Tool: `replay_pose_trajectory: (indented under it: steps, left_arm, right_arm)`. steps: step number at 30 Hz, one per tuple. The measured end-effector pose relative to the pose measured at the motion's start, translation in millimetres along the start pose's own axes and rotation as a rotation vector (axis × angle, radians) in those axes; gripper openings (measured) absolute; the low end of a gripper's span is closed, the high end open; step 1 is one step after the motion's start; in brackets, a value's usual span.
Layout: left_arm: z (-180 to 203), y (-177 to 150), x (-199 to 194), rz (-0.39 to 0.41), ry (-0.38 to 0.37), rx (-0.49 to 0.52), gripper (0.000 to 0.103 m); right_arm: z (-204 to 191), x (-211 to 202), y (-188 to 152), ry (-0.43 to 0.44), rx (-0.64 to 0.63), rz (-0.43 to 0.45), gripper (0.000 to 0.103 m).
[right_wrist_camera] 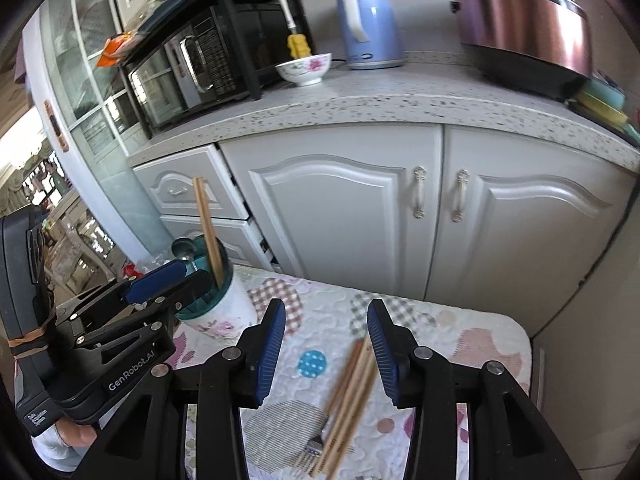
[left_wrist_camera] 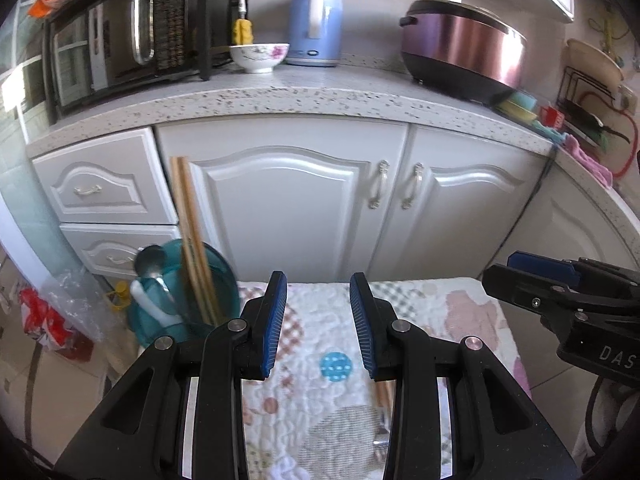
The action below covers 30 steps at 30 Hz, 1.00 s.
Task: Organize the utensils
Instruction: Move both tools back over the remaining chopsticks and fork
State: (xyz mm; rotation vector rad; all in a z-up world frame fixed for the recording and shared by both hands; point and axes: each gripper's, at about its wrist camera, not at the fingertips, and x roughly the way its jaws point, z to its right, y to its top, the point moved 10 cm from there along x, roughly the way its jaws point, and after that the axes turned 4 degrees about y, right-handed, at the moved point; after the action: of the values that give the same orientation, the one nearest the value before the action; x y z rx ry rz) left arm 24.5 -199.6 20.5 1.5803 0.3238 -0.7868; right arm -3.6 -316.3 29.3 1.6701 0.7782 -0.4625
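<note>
A white holder with a teal rim (right_wrist_camera: pixel 224 308) stands at the left end of the quilted cloth (right_wrist_camera: pixel 460 336). Upright in it are wooden chopsticks (right_wrist_camera: pixel 208 224) and a metal spoon (left_wrist_camera: pixel 150 260). More wooden chopsticks (right_wrist_camera: pixel 350 400) lie flat on the cloth, and beside them a metal fork (right_wrist_camera: pixel 316 446). My right gripper (right_wrist_camera: pixel 327 308) hovers open above these chopsticks, which show close to its right finger, not pinched. My left gripper (left_wrist_camera: pixel 319 284) is open and holds nothing, just right of the holder (left_wrist_camera: pixel 188 300). In the left wrist view the loose chopsticks (left_wrist_camera: pixel 383 394) peek out beside its right finger.
White cabinet doors (left_wrist_camera: pixel 300 208) and drawers (left_wrist_camera: pixel 100 184) rise right behind the cloth-covered table. On the speckled counter (left_wrist_camera: pixel 320 92) above stand a flowered bowl (left_wrist_camera: pixel 259 56), a blue kettle (left_wrist_camera: pixel 316 24), a rice cooker (left_wrist_camera: pixel 460 44) and a microwave on a rack (left_wrist_camera: pixel 132 40). Plastic bags (left_wrist_camera: pixel 60 312) lie on the floor at the left.
</note>
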Motion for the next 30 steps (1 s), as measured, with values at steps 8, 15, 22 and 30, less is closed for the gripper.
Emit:
replay_pose_trajectory:
  steps: [8,15,22,30]
  left_arm:
    - [26,-5,4,-0.033,-0.052,-0.006,0.037]
    - [36,-9,10,-0.051,-0.060,0.007,0.038]
    - [38,-16,17,-0.076,-0.064,0.009,0.038]
    - [38,-18,22,-0.091,-0.072,0.004,0.038]
  right_arm:
    - [25,-11,-10,-0.040,0.038,0.004,0.041]
    - [40,-11,-16,-0.054,0.062,-0.006,0.042]
    - [44,-4,-20,-0.056,0.068,-0.025,0.042]
    - [48,1,-22,-0.059,0.074,-0.039,0.042]
